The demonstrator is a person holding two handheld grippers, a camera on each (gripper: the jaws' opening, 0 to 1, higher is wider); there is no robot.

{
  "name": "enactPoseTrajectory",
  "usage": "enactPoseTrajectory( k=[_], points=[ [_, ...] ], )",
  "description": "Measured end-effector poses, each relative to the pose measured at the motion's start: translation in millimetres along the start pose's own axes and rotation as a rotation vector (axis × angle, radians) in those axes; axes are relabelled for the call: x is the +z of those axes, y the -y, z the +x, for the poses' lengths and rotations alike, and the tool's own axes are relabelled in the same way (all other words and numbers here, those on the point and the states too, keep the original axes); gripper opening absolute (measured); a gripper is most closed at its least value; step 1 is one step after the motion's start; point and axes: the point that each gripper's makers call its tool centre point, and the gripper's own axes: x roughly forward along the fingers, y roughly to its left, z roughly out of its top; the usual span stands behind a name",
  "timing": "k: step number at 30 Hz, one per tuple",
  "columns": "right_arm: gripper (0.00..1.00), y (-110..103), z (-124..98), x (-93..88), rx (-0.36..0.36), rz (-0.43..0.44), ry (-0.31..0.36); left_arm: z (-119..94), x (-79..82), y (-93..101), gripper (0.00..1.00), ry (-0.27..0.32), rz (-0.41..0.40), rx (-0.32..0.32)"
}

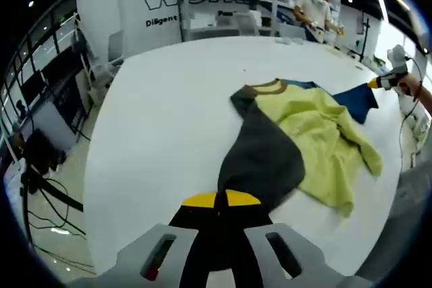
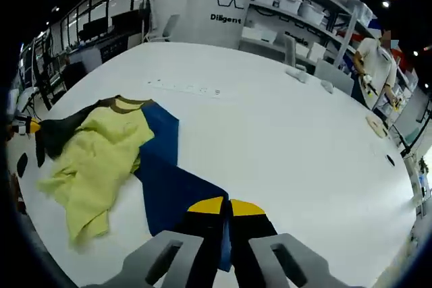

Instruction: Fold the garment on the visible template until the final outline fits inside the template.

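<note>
One garment [image 1: 297, 146] lies spread on the white counter [image 1: 162, 133], and it is made of three colours: a dark grey sleeve, a yellow-green body with a brown collar, and a blue sleeve. In the left gripper view the grey sleeve runs down toward the left gripper [image 1: 221, 202], whose two yellow-tipped jaws are pressed together on the end of that grey cloth; the yellow-green part sits crumpled in the middle, and the blue sleeve reaches off to the right, where the other gripper's yellow tip and a hand show at the counter's edge. In the right gripper view the same garment [image 2: 108, 153] reads the other way round (grey at the far left, yellow-green next, blue nearest), and the right gripper [image 2: 226, 207] has its two jaws closed on the blue sleeve's end, the cloth hanging between the tips. Behind the counter [image 2: 290, 139] stand shelves [image 2: 297, 11] with several pale bins, a white wall panel with dark lettering, and one person [image 2: 374, 59] in a white top working at a bench.
</note>
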Motion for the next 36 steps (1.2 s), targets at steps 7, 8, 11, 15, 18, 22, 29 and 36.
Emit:
enactPoseTrajectory(
  k=[7,8,11,15,18,22,29,36],
  points=[
    [0.0,23,13,-5.5,-0.051,0.033,-0.027,16,-14.0,-37.2,0.0,-0.069,0.025,0.092],
    [0.0,26,15,-6.1,-0.056,0.031,-0.03,19,-15.4,-43.5,0.0,-0.08,0.05,0.104],
    [0.0,33,21,-3.8,-0.058,0.042,-0.014,23,-17.0,-55.7,0.0,-0.097,0.056,0.135],
    [0.0,43,25,-5.2,-0.082,0.059,-0.029,27,-18.7,-74.5,0.0,-0.123,0.059,0.175],
    [0.0,55,29,-9.9,-0.117,0.065,-0.051,27,-23.5,-86.9,0.0,-0.147,0.082,0.22],
    [0.0,66,32,-10.4,-0.132,0.095,-0.053,33,-30.1,-94.4,0.0,-0.161,0.051,0.223],
    [0.0,82,33,1.9,-0.149,0.142,-0.007,41,-25.0,-98.9,0.0,-0.17,0.106,0.254],
    [0.0,106,37,-1.9,-0.209,0.156,-0.032,44,-25.6,-104.8,0.0,-0.174,0.097,0.276]
  ],
)
